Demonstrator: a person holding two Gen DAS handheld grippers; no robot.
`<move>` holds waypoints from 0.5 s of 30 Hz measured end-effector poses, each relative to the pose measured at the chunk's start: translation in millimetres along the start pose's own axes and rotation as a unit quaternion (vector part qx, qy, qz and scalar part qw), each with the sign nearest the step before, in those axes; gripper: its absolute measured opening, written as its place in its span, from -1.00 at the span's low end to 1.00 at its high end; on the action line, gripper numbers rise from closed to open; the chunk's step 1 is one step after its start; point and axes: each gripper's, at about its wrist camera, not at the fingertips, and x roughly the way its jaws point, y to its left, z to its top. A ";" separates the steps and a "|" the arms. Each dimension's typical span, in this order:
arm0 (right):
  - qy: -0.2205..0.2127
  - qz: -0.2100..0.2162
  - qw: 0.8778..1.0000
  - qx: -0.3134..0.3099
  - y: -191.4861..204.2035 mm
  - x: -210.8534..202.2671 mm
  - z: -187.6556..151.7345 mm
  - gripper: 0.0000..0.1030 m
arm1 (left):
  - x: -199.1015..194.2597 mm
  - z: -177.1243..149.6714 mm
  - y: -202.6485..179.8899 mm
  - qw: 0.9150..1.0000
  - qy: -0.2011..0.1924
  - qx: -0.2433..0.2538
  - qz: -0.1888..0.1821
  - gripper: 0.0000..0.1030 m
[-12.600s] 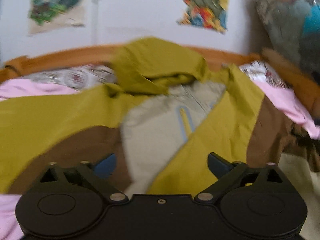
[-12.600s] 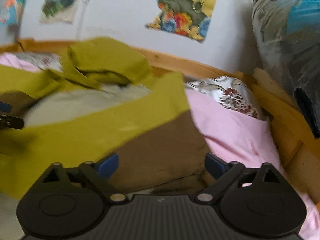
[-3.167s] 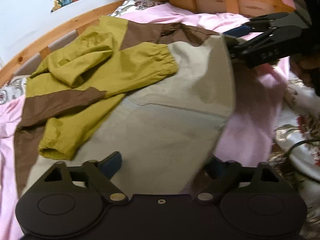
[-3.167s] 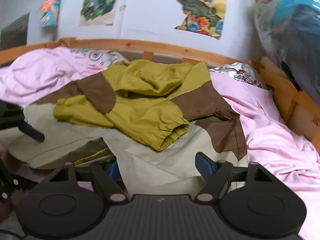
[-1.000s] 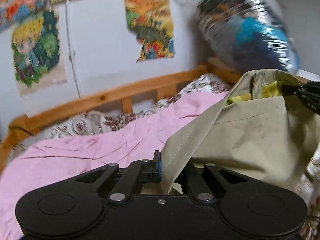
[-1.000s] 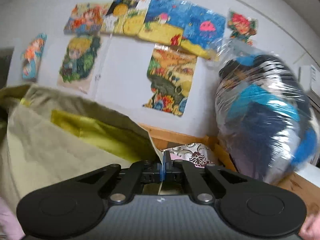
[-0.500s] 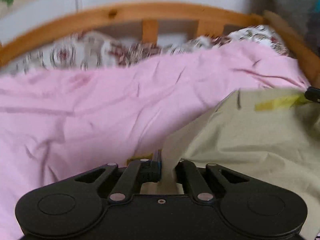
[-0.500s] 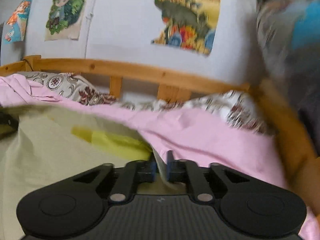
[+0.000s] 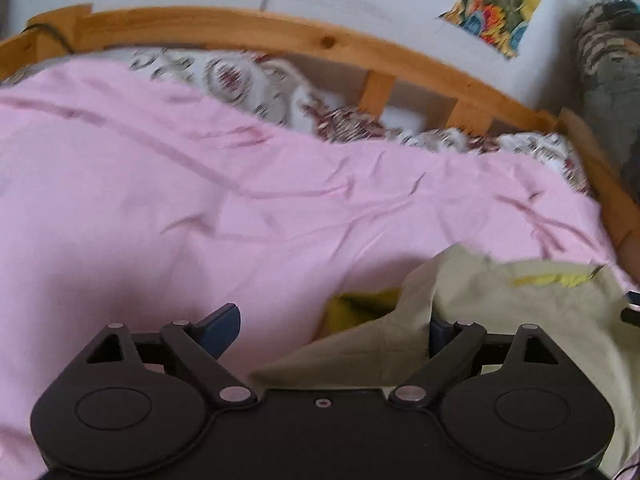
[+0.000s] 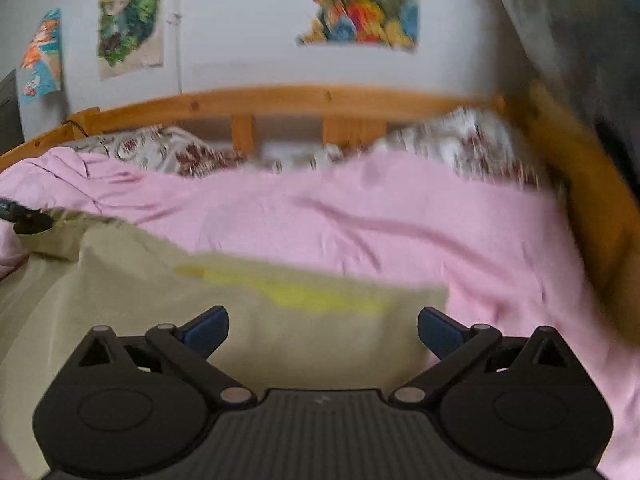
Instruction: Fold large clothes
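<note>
Jacket — beige lining up, flat on the pink bedsheet — dropped a moment ago from both pinches. Left gripper opening, a raised fold of cloth loose between the fingers; right gripper opening too, fingers spread over the hem, pressing nothing. Probably one fold laid — another to come. No readable writing anywhere.

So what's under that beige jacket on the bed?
The folded beige jacket lies on the pink blanket. A bit of its yellow-green fabric peeks out beneath one raised corner. Anything else under it is covered.
</note>
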 end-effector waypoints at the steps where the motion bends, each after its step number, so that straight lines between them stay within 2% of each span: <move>1: 0.010 -0.002 1.000 0.015 -5.8 3.4 -4.9 0.99 | 2.6 -2.1 4.6 1.000 0.004 -0.005 0.006 0.75; 3: 0.017 0.002 0.998 0.057 -19.3 10.3 -11.9 0.99 | 3.8 -8.5 9.2 1.000 0.002 -0.023 0.008 0.72; 7: 0.004 0.005 0.993 0.119 -36.3 18.4 -9.3 0.99 | -4.9 -7.9 9.8 0.999 -0.022 -0.039 -0.014 0.70; 12: -0.010 -0.004 0.992 0.122 -42.3 13.3 0.5 0.99 | -37.9 -11.0 7.2 0.995 -0.080 -0.003 -0.061 0.91; 15: -0.002 0.003 0.992 0.128 -45.3 16.6 -0.3 0.96 | -37.6 -13.7 4.8 0.995 -0.073 0.017 -0.059 0.92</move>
